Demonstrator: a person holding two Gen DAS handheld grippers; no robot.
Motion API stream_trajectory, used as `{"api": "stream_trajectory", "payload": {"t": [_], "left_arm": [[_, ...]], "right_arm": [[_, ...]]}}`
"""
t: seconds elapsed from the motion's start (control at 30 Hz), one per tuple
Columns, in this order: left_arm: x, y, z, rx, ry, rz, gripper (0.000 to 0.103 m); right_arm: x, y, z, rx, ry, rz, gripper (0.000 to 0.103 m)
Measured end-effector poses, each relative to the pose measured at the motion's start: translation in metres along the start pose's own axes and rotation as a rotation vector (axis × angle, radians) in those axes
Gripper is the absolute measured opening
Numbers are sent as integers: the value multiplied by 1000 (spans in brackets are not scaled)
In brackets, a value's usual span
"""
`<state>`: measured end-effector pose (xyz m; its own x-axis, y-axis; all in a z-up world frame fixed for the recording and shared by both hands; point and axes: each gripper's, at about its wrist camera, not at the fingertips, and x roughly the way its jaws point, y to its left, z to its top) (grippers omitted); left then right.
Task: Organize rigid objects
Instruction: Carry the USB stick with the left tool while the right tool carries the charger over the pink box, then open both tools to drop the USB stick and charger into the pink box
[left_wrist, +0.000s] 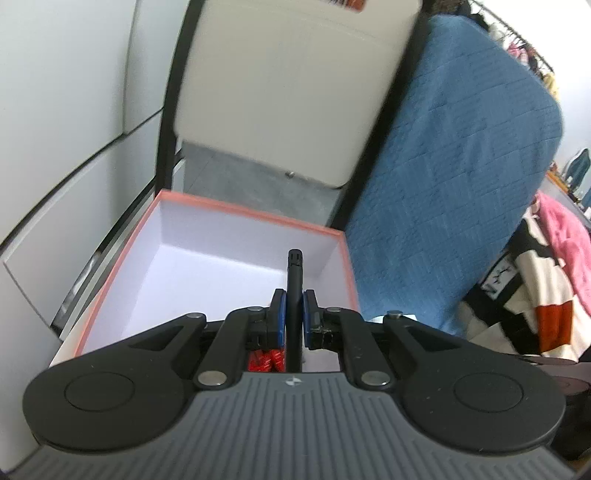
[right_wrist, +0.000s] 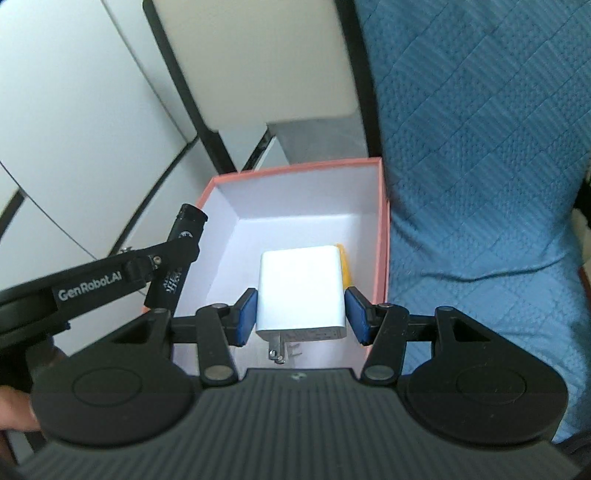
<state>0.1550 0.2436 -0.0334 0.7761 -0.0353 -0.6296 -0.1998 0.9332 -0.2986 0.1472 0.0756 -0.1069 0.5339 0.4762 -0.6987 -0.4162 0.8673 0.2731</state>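
Left wrist view: left gripper (left_wrist: 294, 314) clamps its blue pads (left_wrist: 279, 314) tightly on a slim black cylindrical pen-like tool (left_wrist: 294, 291), which runs along the line of the fingers with its ribbed tip over the open interior of a white-lined cardboard box with a salmon-orange rim (left_wrist: 236, 214). A bit of red cord (left_wrist: 266, 360) shows low between the fingers, near the gripper body. Behind the box stands a white panel in a black frame (left_wrist: 288, 85); a blue quilted blanket (left_wrist: 454, 177) hangs to the right of the box, with a patterned throw and pink cloth (left_wrist: 554, 258) further right. Right wrist view: right gripper (right_wrist: 301, 314) holds a white rectangular plastic wall charger (right_wrist: 301, 288) between its pads at a moderate width, metal prongs (right_wrist: 277, 350) pointing back toward the camera; the charger hangs above the same box (right_wrist: 382, 240). A narrow yellow object (right_wrist: 346, 269) shows just behind the charger's right edge; whether it lies in the box cannot be told. At left, the other gripper enters carrying the black tool above the box's left wall. The blanket fills the right side.
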Motion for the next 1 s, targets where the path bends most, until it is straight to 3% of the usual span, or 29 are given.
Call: {"api": "stream_trajectory", "payload": {"t": [0.57, 1.0], "left_arm": [[79, 91, -57, -86, 201, 54, 11], [83, 92, -70, -76, 232, 66, 11]], "right_arm": [[97, 26, -41, -63, 201, -70, 54], [110, 26, -48, -52, 228, -68, 53]]}}
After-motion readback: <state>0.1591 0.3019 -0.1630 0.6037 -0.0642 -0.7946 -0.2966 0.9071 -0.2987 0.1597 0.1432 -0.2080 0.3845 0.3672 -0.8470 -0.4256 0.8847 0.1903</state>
